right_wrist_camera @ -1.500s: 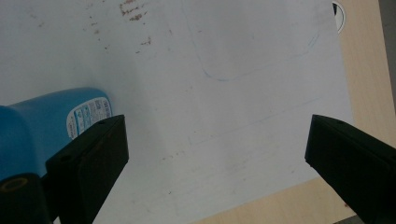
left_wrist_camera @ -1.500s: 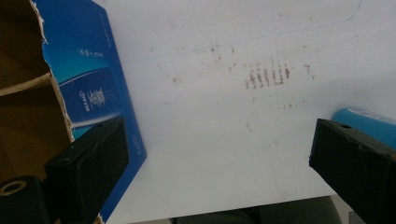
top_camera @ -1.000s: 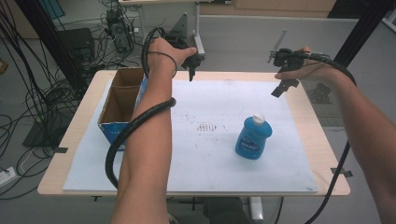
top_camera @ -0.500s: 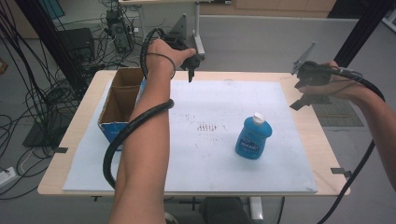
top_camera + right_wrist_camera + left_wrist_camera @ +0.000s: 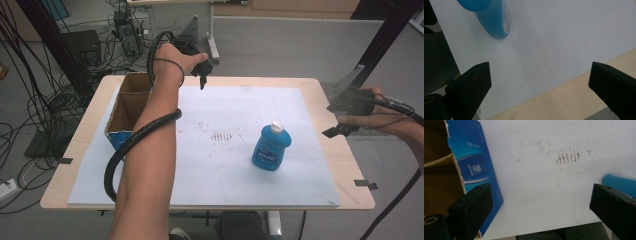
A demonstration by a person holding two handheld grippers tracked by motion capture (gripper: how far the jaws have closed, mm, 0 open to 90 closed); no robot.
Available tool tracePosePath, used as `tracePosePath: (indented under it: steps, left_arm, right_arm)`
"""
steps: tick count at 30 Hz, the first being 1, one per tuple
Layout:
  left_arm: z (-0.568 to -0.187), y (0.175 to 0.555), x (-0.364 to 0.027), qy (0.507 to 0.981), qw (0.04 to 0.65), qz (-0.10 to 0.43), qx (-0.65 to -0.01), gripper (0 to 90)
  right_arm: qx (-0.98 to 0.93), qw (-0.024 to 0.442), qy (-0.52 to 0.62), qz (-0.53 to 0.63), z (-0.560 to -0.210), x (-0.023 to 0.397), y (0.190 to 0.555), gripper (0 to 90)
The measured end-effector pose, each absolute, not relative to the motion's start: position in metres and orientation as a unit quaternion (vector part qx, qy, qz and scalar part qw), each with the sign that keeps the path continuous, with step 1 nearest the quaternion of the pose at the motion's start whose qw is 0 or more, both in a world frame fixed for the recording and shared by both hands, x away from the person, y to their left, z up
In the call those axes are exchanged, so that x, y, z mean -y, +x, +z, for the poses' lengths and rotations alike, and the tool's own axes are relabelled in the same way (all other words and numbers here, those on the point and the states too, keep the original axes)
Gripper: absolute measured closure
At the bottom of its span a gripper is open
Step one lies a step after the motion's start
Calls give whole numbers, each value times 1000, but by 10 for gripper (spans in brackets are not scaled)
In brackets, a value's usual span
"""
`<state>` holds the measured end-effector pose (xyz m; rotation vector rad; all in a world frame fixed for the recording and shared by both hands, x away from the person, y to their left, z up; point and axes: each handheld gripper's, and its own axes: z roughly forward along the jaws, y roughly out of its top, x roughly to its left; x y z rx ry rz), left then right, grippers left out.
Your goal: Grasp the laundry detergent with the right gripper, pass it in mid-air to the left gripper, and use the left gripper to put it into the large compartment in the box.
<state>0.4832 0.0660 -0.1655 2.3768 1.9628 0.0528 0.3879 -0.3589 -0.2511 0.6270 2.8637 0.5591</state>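
The upright blue plastic bottle with a white cap (image 5: 271, 148) stands nearer the right gripper (image 5: 342, 120), whose jaws gape apart, like the left gripper (image 5: 201, 75)'s.

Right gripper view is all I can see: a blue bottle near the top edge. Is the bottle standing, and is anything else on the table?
Observer: Yes, the blue bottle stands upright on the white sheet, with a white cap.
Operator: Is there some container?
Observer: An open cardboard box sits at the table's left edge.
Operator: Where is the left hand-held gripper?
Observer: The left hand-held gripper is held over the far edge of the sheet, jaws wide open, holding nothing.
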Motion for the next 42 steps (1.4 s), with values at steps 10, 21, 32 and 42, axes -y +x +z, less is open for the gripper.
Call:
tracePosePath:
  steps: [10, 21, 32, 42]
  left_arm:
    - [-162, 481, -68, 771, 27, 22, -636, 53]
    - [-162, 482, -68, 770, 27, 23, -637, 53]
    - [-166, 483, -69, 769, 25, 20, -638, 53]
    - [-168, 483, -72, 769, 24, 21, -638, 53]
  right_arm:
    - [-944, 72, 213, 240, -289, 356, 357, 38]
    - [-934, 63, 212, 281, -321, 343, 342, 37]
    - [-921, 66, 213, 320, -347, 320, 336, 34]
    - [-907, 78, 215, 354, -358, 306, 339, 31]
